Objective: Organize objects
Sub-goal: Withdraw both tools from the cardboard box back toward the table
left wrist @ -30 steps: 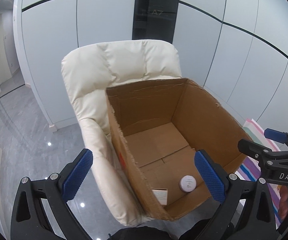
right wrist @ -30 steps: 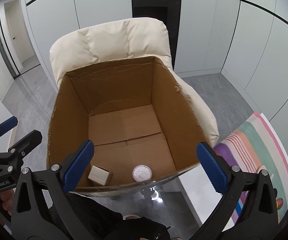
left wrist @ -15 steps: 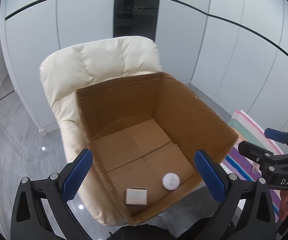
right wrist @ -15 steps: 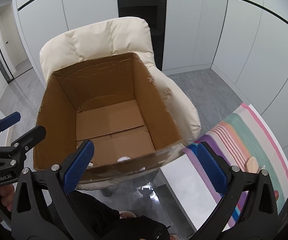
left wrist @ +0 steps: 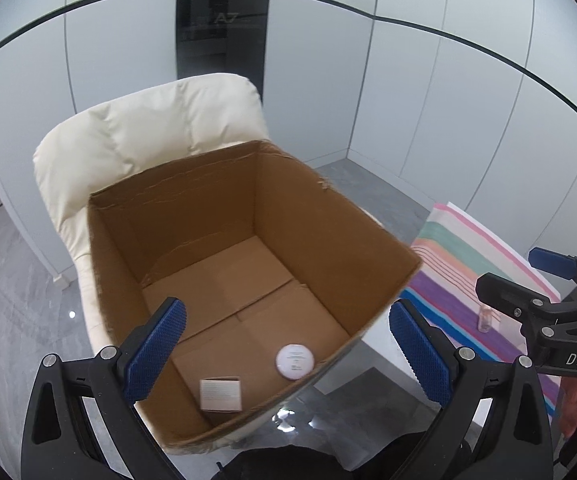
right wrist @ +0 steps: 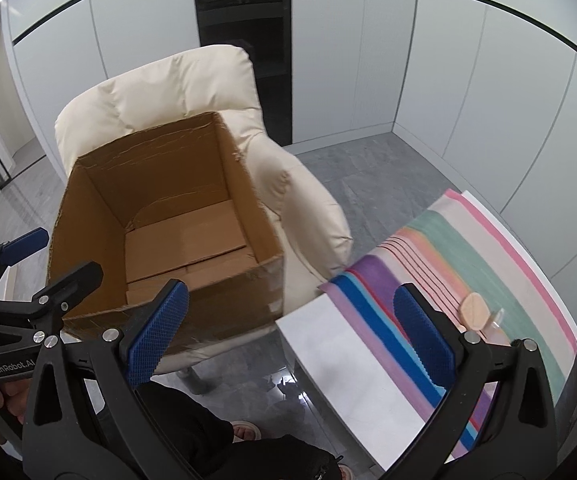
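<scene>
An open cardboard box [left wrist: 328, 236] [right wrist: 244, 200] sits on a cream armchair [left wrist: 148, 132] [right wrist: 160, 88]. Inside it lie a round white jar [left wrist: 294, 361] and a small white carton [left wrist: 220, 394]. My left gripper [left wrist: 286, 350] is open and empty above the box's near edge. My right gripper [right wrist: 288, 330] is open and empty over the gap between the box and a table with a striped cloth [right wrist: 468, 248] [left wrist: 460, 264]. A small clear bottle [left wrist: 484, 318] stands on the cloth, and a peach oval object [right wrist: 474, 310] lies on it.
A grey tiled floor [right wrist: 368, 172] lies around the chair. White wall panels and a dark doorway [left wrist: 224, 28] stand behind. The white table edge [right wrist: 348, 352] is near my right gripper. The person's dark clothing and feet [right wrist: 244, 432] are below.
Both grippers have swung right. The box has slid left in both views and the striped cloth with its small objects has come into view.
</scene>
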Action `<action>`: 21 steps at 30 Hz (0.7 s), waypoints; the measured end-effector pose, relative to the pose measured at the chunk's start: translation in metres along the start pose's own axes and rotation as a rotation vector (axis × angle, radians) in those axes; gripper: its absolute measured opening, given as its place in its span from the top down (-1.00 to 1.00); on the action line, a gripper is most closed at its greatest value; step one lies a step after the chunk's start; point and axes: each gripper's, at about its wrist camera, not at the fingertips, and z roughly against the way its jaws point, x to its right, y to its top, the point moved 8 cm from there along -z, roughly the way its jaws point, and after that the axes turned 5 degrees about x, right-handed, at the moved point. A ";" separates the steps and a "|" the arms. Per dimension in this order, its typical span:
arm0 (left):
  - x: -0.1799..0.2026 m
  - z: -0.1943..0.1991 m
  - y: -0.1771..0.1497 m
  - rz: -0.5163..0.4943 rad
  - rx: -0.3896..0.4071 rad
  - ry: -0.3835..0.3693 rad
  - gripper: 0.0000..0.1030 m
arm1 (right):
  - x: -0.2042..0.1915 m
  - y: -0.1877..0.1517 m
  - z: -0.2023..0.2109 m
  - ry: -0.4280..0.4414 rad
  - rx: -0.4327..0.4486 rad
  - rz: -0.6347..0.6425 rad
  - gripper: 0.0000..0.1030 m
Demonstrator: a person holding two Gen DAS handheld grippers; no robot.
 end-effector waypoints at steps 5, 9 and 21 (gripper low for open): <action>0.017 -0.001 0.001 -0.012 0.001 -0.030 -0.97 | 0.020 -0.005 0.006 -0.035 0.003 -0.016 -1.00; 0.030 0.000 0.003 -0.037 0.015 -0.035 -0.97 | 0.034 -0.010 0.012 -0.045 0.004 -0.043 -1.00; 0.071 -0.001 0.001 -0.114 0.043 -0.075 -0.97 | 0.076 -0.020 0.028 -0.072 0.021 -0.121 -1.00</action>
